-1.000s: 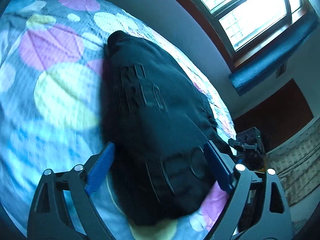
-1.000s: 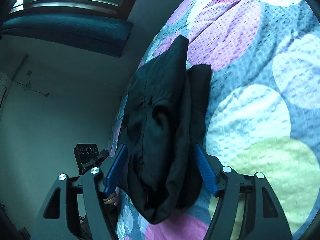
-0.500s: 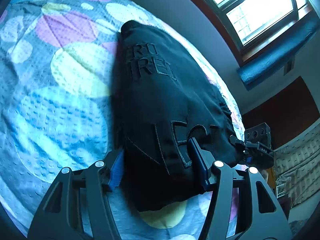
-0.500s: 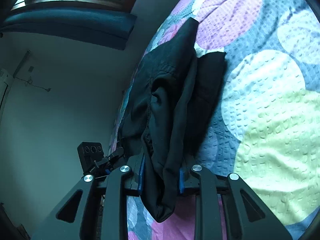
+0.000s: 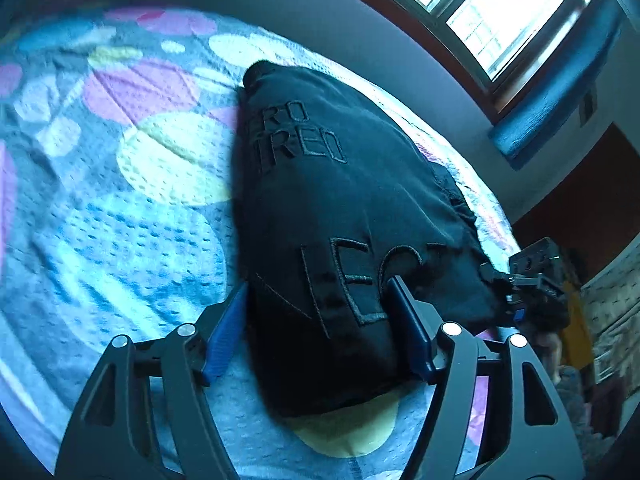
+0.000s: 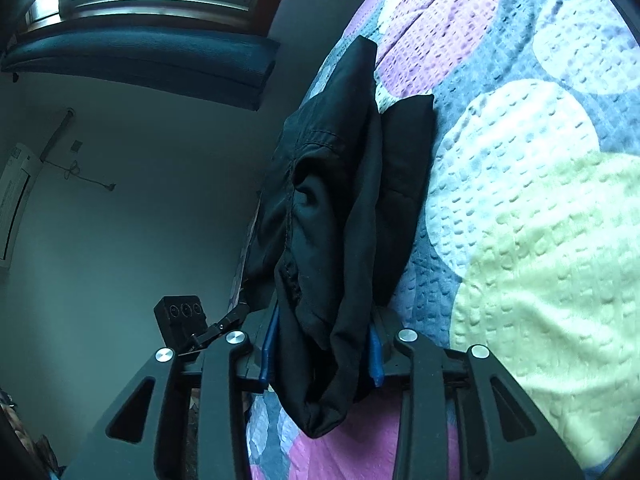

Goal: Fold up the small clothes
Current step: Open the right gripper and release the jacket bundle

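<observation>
Hidden under my own cloth

The black garment (image 5: 340, 240) covers my right tongs' pads (image 6: 374, 354) and cuts its stitched lettering (image 5: 296, 136) short; far bedspread (image 5: 60, 44) blurs.

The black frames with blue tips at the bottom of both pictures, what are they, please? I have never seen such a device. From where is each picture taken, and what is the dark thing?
There is no robot here. A person holds a two-finger tool in each hand, and a wide-angle camera on each tool looks along its fingers. One picture comes from the left gripper, the other from the right gripper. A black garment with stitched letters lies on the spotted bedspread. Each tool's blue fingers have part of the garment between them and seem to press on it. The right one holds bunched cloth. Both pairs have just opened a little.
</observation>
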A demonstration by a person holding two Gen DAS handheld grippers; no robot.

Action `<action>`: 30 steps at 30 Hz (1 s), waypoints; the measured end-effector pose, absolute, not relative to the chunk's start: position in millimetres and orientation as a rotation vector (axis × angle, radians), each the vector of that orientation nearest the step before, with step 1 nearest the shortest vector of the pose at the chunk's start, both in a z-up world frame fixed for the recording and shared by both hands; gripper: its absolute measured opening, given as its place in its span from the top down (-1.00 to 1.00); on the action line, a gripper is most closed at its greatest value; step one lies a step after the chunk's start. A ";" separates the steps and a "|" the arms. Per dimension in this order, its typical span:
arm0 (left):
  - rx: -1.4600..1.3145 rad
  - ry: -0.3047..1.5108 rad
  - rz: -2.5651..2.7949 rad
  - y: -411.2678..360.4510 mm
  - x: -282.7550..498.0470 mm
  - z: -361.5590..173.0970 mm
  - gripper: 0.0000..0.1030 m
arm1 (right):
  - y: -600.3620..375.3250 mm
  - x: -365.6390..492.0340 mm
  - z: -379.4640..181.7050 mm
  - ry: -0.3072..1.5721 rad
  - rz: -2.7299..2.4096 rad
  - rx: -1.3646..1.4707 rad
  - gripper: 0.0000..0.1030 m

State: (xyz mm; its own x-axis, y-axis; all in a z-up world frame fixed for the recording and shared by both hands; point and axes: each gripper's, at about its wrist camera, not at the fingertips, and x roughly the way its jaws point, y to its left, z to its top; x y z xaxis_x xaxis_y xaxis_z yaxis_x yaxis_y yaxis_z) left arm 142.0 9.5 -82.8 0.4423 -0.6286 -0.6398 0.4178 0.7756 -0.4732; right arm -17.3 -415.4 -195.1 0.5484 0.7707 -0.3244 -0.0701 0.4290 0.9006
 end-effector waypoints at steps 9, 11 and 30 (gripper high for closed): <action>-0.185 0.858 -0.496 16.4 105.6 -72.5 -0.82 | -391.5 -66.0 -169.7 0.811 0.439 0.782 -0.24; -0.147 0.842 -0.459 15.7 95.1 -67.2 -0.86 | -378.7 -77.6 -160.3 0.815 0.375 0.680 -0.32; 0.045 0.763 -0.250 6.0 29.9 -48.4 -0.92 | -332.4 -106.1 -114.4 0.785 0.067 0.298 -0.56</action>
State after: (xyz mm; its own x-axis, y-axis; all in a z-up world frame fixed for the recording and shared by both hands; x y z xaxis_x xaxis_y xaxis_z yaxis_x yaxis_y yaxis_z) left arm 29.9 6.0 -48.4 0.6945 -0.2082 -0.6888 0.2403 0.9694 -0.0506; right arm -106.1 -332.4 -114.4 0.7077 0.1694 -0.6859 0.0512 0.9560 0.2889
